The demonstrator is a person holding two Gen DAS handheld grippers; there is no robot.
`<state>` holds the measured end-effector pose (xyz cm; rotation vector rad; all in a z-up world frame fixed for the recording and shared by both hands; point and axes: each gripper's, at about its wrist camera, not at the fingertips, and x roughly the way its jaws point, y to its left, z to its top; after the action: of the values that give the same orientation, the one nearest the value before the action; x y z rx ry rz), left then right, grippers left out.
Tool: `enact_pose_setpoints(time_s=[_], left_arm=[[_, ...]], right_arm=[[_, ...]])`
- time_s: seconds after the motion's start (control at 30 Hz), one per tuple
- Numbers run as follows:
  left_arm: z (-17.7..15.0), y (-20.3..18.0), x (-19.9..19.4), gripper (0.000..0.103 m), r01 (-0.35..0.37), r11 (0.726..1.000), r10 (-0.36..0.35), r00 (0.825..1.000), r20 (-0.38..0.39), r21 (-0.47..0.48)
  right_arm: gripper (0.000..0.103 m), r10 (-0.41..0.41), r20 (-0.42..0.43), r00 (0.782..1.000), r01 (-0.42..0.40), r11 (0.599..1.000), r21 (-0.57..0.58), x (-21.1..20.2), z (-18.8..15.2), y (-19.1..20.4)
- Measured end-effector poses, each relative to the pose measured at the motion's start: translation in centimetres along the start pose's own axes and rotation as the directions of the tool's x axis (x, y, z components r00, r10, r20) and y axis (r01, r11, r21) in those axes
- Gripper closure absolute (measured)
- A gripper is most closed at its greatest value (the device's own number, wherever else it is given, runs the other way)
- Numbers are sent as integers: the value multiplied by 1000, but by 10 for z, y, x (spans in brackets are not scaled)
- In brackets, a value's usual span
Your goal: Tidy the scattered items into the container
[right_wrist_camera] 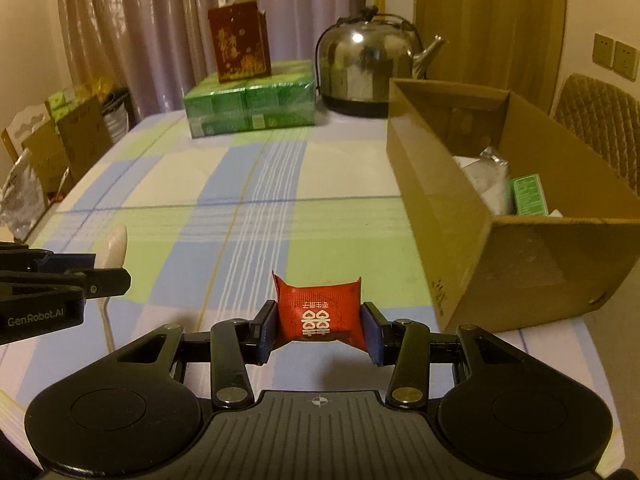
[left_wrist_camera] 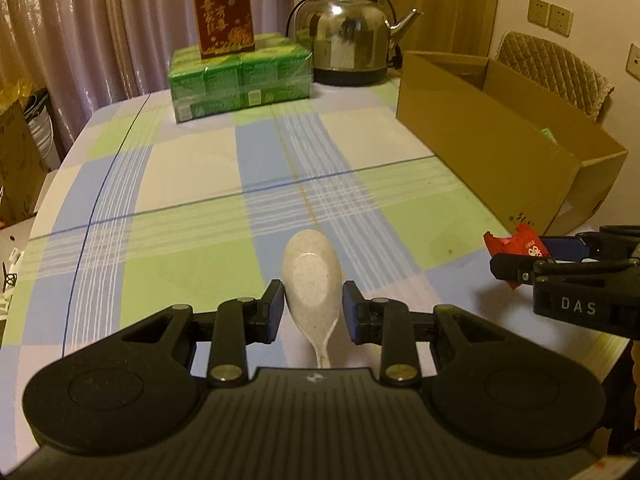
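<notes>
Cardboard box [left_wrist_camera: 480, 136], open-topped, at far right of the checked tablecloth [left_wrist_camera: 192, 184]. Left wrist view: left gripper [left_wrist_camera: 313, 312] clamps a speckled spoon [left_wrist_camera: 312, 276], bowl pointing far. Right wrist view: right gripper [right_wrist_camera: 320, 328] squeezes a red packet [right_wrist_camera: 318, 312], the box just right of it holding a green carton [right_wrist_camera: 530, 195].

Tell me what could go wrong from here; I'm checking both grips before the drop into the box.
The spoon is pinched across its smooth rounded bowl by the left hand-held gripper, so it may pivot or slip. The red packet bulges in the right hand-held gripper and might squeeze out. The cardboard box has a tall near wall to clear.
</notes>
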<state>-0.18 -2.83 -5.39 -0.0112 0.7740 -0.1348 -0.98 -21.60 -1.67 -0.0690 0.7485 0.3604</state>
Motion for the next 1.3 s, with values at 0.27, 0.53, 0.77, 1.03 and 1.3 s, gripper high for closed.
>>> enact_pose_setpoints(time_s=[0.27,0.53,0.77,1.03,1.3], left_arm=[[7,-9,-5,77,19,1000,-19,1000,18,2],[15,-1,49,77,96,995,-97,992,-84,-17],[5,20,87,77,158,982,-173,972,-157,-101],[-9,29,86,67,106,993,-112,981,-158,-45],[-20,11,79,64,51,999,-49,989,-139,11]], right_arm=[[62,-4,7,1000,4,1000,19,-6,-2,-10],[62,-1,-25,1000,2,1000,31,8,-8,-15],[62,0,-49,999,2,999,40,23,-10,-21],[61,22,-57,998,-20,999,42,30,-13,-14],[61,18,-50,999,-15,999,48,27,-12,-18]])
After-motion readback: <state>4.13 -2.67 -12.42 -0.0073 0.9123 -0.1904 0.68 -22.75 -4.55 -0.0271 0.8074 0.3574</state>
